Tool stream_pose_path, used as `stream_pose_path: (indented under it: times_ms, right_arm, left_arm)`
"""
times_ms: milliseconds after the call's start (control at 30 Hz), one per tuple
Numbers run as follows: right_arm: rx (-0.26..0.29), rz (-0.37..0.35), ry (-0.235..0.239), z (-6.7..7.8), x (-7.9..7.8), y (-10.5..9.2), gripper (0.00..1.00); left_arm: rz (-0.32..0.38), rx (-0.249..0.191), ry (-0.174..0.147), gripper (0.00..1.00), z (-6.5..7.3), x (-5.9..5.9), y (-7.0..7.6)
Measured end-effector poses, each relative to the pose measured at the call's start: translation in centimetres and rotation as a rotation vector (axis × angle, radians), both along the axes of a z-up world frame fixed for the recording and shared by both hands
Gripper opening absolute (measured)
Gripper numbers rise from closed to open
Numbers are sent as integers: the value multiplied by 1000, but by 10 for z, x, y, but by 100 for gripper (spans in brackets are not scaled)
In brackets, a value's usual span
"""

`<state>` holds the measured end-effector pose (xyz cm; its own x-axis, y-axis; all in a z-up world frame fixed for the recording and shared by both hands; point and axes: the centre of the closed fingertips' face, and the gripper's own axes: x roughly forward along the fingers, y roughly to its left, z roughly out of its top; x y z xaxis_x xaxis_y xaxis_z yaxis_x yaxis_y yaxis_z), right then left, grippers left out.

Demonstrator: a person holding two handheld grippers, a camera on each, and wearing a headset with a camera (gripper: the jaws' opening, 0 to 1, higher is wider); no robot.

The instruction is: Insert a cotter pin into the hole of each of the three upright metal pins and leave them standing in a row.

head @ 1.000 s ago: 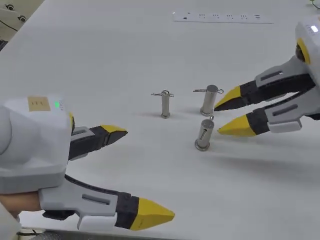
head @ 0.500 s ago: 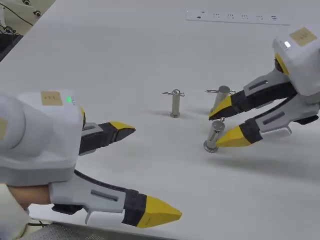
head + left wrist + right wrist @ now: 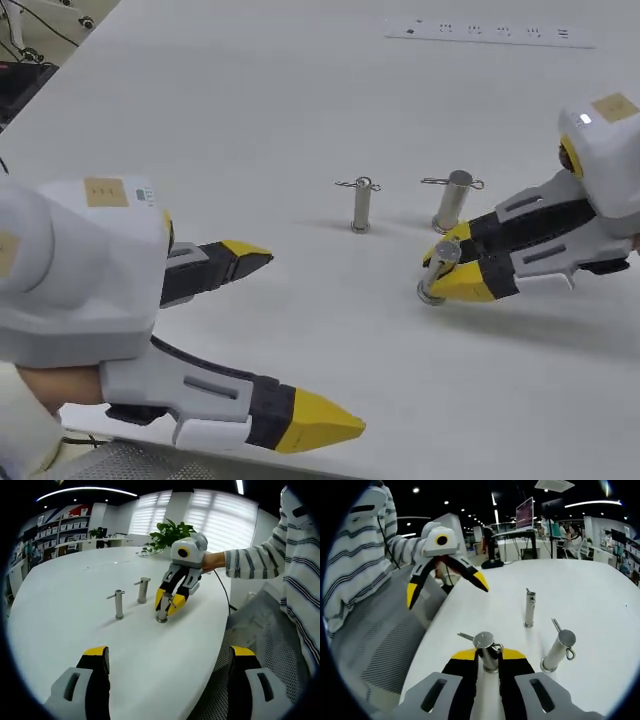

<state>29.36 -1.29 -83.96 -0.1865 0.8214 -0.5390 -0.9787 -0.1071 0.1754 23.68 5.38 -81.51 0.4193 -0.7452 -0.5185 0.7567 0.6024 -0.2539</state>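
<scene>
Three short metal pins stand on the white table [image 3: 250,120], each with a cotter pin through its top. One pin [image 3: 361,205] is at the middle and another pin [image 3: 453,200] to its right. My right gripper [image 3: 441,266] is shut on the nearest pin [image 3: 433,280], which tilts slightly. In the right gripper view the yellow-tipped jaws clamp this nearest pin [image 3: 487,651] just below its head, with the other two pins [image 3: 530,609] [image 3: 559,650] beyond. My left gripper [image 3: 290,340] hangs open near the table's front edge, well left of the pins.
A white power strip [image 3: 490,32] lies at the far edge of the table. The table's rounded front edge [image 3: 210,645] runs close under my left gripper [image 3: 167,652]. A striped sleeve [image 3: 255,565] reaches in behind the right gripper [image 3: 169,600].
My right gripper has moved left and down onto the nearest pin and shut on it. The left gripper has stayed open in much the same place.
</scene>
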Motion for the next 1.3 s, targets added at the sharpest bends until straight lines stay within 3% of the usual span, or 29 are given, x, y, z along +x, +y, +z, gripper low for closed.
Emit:
stream_pose_path:
  times_ms: [133,300,433,567,833,967,1100,1167,1233,1300]
  right_arm:
    - [23,-30,-10,1,0,0,16]
    - [46,-134,-15,3,7,1,14]
    - [39,-167,-49,4,8,-4,13]
    - [35,-248,-65,4,13,-12,13]
    - [42,-498,-129,11,39,-40,13]
    - [34,-661,-173,15,61,-58,13]
    - [36,-844,-161,15,82,-75,13]
    - [39,-921,-147,15,88,-82,13]
    - [13,-968,-180,15,93,-90,13]
    - [13,-1005,-172,13,94,-93,13]
  left_arm:
    - [3,5,-3,98,0,0,1]
    - [3,6,-3,99,2,0,0]
    - [4,8,-4,99,2,0,0]
    - [5,11,-6,99,1,1,-1]
    - [36,25,-34,99,3,10,-1]
    - [39,20,-36,99,3,12,-1]
    - [67,64,-73,99,2,21,5]
    - [91,52,-83,99,6,25,8]
    - [105,41,-92,99,10,29,10]
    - [115,32,-97,99,12,31,11]
